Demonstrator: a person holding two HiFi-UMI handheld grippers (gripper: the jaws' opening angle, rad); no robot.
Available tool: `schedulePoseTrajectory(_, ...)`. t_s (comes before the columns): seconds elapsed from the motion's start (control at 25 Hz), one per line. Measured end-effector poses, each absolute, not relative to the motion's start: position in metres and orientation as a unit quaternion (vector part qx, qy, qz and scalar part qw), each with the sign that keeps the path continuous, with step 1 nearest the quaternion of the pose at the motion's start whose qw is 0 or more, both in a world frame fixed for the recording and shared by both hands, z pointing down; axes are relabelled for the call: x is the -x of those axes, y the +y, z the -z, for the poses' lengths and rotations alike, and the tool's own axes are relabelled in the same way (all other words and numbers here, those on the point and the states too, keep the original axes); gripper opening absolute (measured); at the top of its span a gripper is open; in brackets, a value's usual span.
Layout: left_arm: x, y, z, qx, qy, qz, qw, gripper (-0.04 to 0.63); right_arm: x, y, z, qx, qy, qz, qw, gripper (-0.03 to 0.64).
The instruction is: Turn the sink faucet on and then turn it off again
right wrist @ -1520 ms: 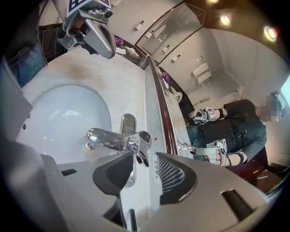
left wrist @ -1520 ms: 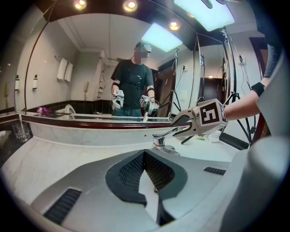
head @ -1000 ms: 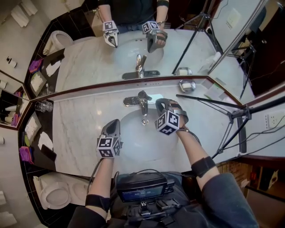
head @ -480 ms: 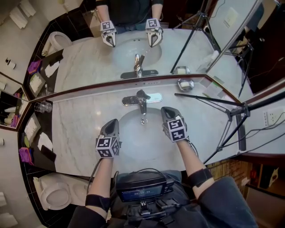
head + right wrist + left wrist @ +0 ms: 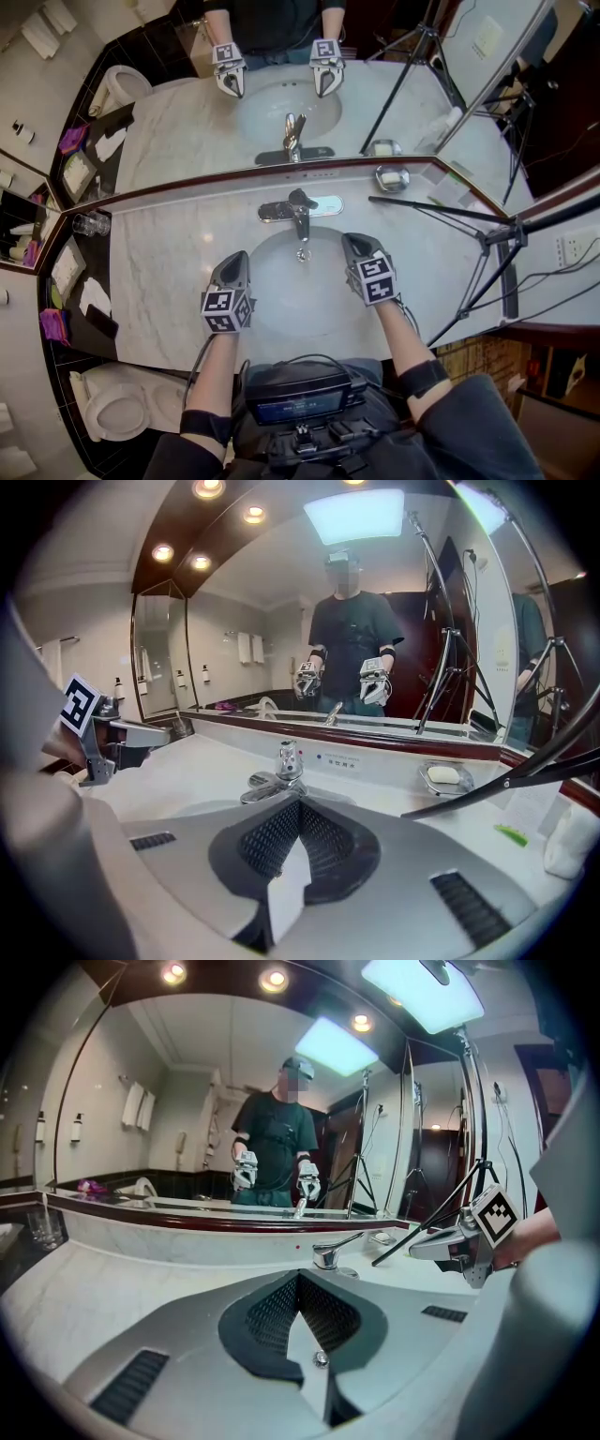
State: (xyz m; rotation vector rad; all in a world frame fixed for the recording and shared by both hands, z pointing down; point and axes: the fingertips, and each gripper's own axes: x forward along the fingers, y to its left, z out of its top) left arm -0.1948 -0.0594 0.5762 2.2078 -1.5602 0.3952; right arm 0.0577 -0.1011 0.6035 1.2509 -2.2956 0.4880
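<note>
Faucet (image 5: 298, 212) looks off now, since the right gripper (image 5: 353, 242) just backed off from its handle, jaws pressed together and empty like the left gripper (image 5: 237, 260), so probably done

Pale marble vanity countertop with an inset basin

The veined marble countertop (image 5: 169, 272) runs along the mirror wall, edged behind by a dark red trim. An oval white sink basin (image 5: 281, 300) is sunk into its middle, and the chrome faucet (image 5: 298, 211) stands on the counter just behind the basin. To the right of the faucet sits a round soap dish (image 5: 394, 178) holding a white bar of soap (image 5: 442, 774). Clear glass tumblers (image 5: 91, 223) stand at the far left end. At the far right lie a paper card (image 5: 457, 192), a small green item (image 5: 511, 833) and a white rolled cloth (image 5: 572, 841).
</note>
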Motion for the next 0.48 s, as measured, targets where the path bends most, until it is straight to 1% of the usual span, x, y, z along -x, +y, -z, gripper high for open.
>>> schedulePoseTrajectory(0.2, 0.195, -0.061, -0.580, -0.791, -0.557, -0.155, 0.199, 0.000, -0.055, -0.100, -0.604, -0.452, -0.838, -0.183, 0.246, 0.018)
schedulePoseTrajectory(0.24, 0.193, -0.062, -0.580, -0.793, -0.554, -0.157, 0.198, 0.024, -0.056, -0.099, -0.606, -0.452, -0.837, -0.183, 0.247, 0.018)
schedulePoseTrajectory(0.4, 0.181, -0.070, -0.581, -0.807, -0.534, -0.178, 0.179, 0.040, -0.058, -0.098, -0.610, -0.452, -0.835, -0.188, 0.249, 0.018)
schedulePoseTrajectory(0.48, 0.173, -0.077, -0.582, -0.818, -0.516, -0.198, 0.159, 0.067, -0.058, -0.098, -0.611, -0.451, -0.836, -0.190, 0.249, 0.018)
